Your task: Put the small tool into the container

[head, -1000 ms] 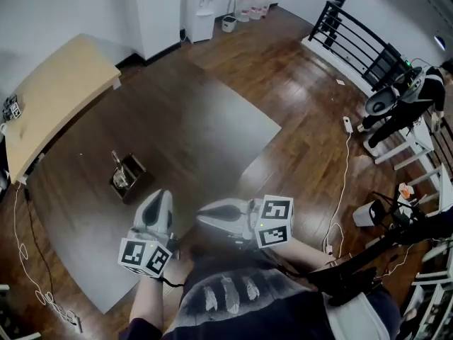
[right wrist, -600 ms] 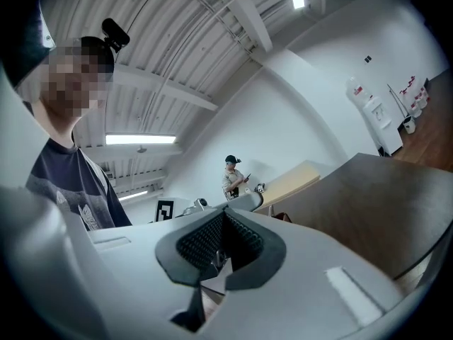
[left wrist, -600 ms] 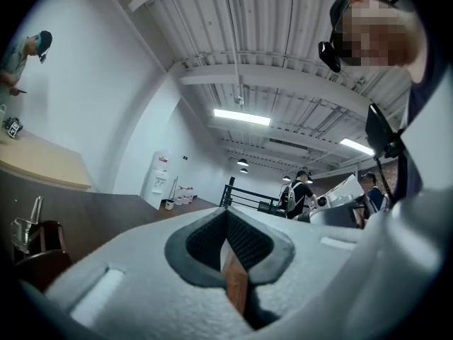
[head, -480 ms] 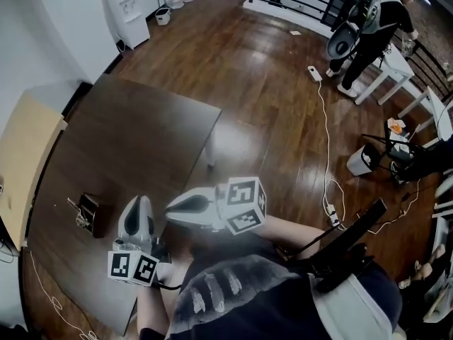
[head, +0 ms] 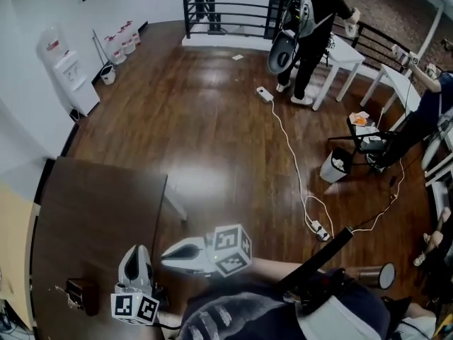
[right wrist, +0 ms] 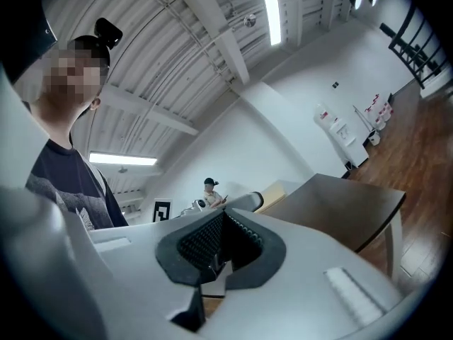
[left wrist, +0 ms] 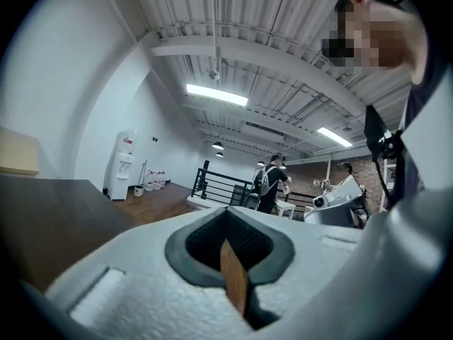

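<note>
In the head view a small brown container [head: 83, 294] stands on the dark table [head: 92, 211] at the lower left, and a thin tool [head: 62, 290] sticks out of its left side. My left gripper [head: 136, 252] hangs over the table's near edge just right of the container, shut and empty. My right gripper [head: 166, 252] points left beside it, close to my body, also shut with nothing seen in it. In the left gripper view my left gripper [left wrist: 228, 222] has its pads together, tilted up at the ceiling. The right gripper view shows my right gripper [right wrist: 221, 236] likewise.
Wooden floor fills the room to the right of the table. A white cable and power strips [head: 318, 229] cross it. A white bin [head: 333, 167], white tables [head: 357, 52] with people, a black railing [head: 226, 9] and a water dispenser [head: 71, 76] stand farther off.
The head view has swung to the right, so the table and container slid to the lower left corner. Both grippers stay shut, close to my body.
</note>
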`<state>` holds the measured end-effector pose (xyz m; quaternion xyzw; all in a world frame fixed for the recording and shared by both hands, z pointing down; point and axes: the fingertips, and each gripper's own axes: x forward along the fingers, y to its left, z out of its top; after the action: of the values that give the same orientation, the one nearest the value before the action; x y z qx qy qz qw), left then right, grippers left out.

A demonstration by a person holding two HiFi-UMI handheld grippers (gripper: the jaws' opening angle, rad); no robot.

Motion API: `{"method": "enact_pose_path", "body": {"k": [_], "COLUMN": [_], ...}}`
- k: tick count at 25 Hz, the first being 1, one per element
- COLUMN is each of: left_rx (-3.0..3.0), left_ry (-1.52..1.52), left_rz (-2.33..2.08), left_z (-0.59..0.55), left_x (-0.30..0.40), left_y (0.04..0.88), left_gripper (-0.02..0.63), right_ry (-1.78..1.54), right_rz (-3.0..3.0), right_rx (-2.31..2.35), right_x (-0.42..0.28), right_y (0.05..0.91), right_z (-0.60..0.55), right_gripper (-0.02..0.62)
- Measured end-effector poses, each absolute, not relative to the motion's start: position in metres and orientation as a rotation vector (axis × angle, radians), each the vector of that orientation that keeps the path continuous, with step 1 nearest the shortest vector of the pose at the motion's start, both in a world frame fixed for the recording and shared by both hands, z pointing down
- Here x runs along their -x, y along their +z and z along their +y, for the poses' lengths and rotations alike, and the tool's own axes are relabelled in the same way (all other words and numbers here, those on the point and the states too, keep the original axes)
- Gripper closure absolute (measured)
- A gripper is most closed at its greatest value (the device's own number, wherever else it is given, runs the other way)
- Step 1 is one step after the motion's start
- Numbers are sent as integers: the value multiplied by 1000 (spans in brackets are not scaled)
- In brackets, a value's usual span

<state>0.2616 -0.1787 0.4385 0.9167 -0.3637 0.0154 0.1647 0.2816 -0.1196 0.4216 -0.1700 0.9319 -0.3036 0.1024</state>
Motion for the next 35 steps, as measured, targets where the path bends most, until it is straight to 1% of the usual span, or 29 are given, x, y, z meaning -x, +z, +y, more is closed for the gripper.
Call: {"method": "enact_pose_path", "body": {"k": [6,10,13,16,24,30,35], "left_rx": [-2692,-2784,-2869,-2928,-2950,-2999,-3010], "left_ry": [18,83,152,139,196,123,121], "left_rz": [-895,-798,-789,-735,-587,-468,-440], "left_z": [-209,-218,-219,-209,-227,-253,-282], "left_x": [-337,-400,-432,-461,-494,-524,-526], "left_y": [442,441,436,446,470,438,429], "left_gripper": [606,606,606,606,606,606,606], "right_ry": [-904,-849,-832,-809,-740,-667,-615], "right_rz": [2699,2634,2550,2508,2440,2426,2461], "right_rx": [665,846,932,1007,1174,1242,1256], "right_x": [-346,-403,-444,-477,-527,-558,-567], "right_y": [439,442,435,453,463,427,409], "right_z": [-123,-126,-129,-124,-156,-192,-225], "right_gripper": [597,597,597,597,597,597,597]}}
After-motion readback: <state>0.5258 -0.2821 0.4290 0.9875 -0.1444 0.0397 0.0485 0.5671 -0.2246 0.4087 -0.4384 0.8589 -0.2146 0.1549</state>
